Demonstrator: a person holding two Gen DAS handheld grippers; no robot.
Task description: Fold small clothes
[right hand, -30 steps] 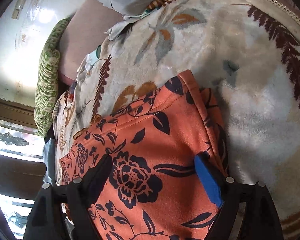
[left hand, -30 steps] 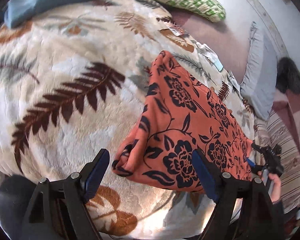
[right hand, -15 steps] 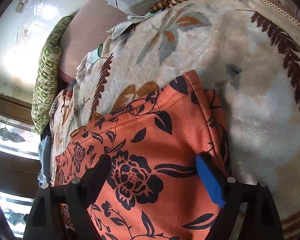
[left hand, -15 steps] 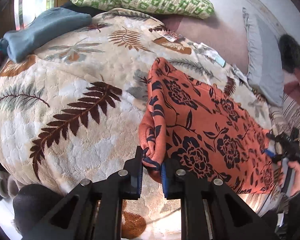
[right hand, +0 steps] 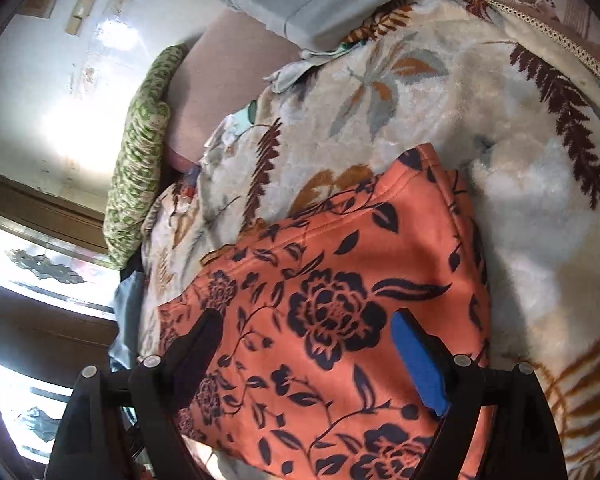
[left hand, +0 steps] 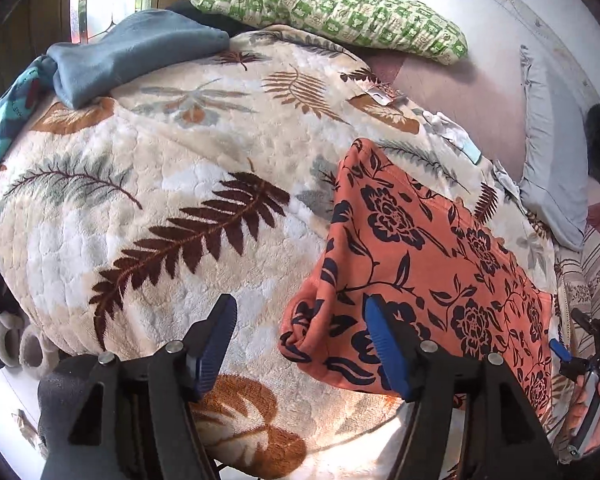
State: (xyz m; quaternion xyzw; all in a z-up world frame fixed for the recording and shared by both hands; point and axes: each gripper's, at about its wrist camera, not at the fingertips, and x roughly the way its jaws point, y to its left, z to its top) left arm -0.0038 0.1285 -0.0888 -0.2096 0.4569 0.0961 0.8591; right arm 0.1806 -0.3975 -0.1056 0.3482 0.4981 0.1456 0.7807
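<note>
Half a second before, the left tongs were closed on the bunched corner of the orange floral garment; at this moment they stood wide apart and held nothing, and the corner lay free on the leaf-pattern blanket of the bed. Nearest to the left camera, the right blue pad overlapped the near edge of the cloth, while the left pad was over bare blanket. The crumpled corner sat just between the pads, toward 1 o'clock from the middle of the tongs. From there the garment ran long toward 2 o'clock, up to its far corner.

In the right wrist view, the right tongs were apart too, gripping nothing, with the garment directly under them and spreading toward 12 o'clock to a stitched hem. Whether the pads touched the cloth, I cannot tell.

In my judgement, the left tongs were nearer to the loose corner, so the next fold would probably begin from that side, with a short shift toward 1 o'clock.

Farther away, a blue-grey cloth lay at 11 o'clock, and a green patterned pillow at 12 o'clock, well apart from the garment.
</note>
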